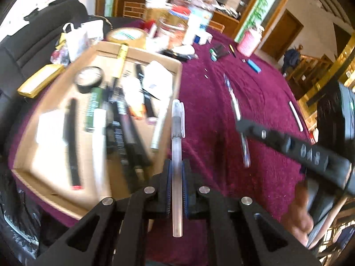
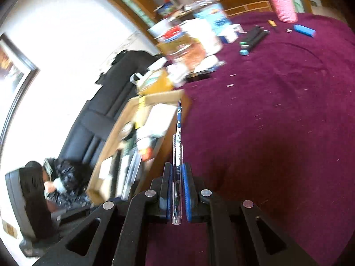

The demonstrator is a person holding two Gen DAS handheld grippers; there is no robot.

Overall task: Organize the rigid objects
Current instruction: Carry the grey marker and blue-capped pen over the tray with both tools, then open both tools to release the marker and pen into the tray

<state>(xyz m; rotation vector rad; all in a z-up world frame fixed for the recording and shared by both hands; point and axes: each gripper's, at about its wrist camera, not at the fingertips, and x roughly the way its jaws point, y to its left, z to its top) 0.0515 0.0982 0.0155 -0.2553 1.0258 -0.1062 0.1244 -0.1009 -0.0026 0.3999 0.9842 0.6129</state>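
Note:
My left gripper [image 1: 176,166] is shut on a clear capped pen [image 1: 177,133], held above the right edge of a cardboard box [image 1: 170,66] that holds several pens, markers and a tape roll. My right gripper [image 2: 176,168] is shut on a blue patterned pen [image 2: 178,124], pointing toward the same box [image 2: 133,110]. In the left wrist view the right gripper [image 1: 241,126] comes in from the right over the maroon cloth, holding its pen [image 1: 233,97].
On the maroon tablecloth [image 2: 277,122] lie a blue lighter [image 2: 304,30], a black stapler [image 2: 254,36], a pink cup [image 2: 281,2], a white stick [image 1: 296,115] and jars and boxes at the back [image 1: 177,22]. A black sofa [image 2: 93,115] stands left.

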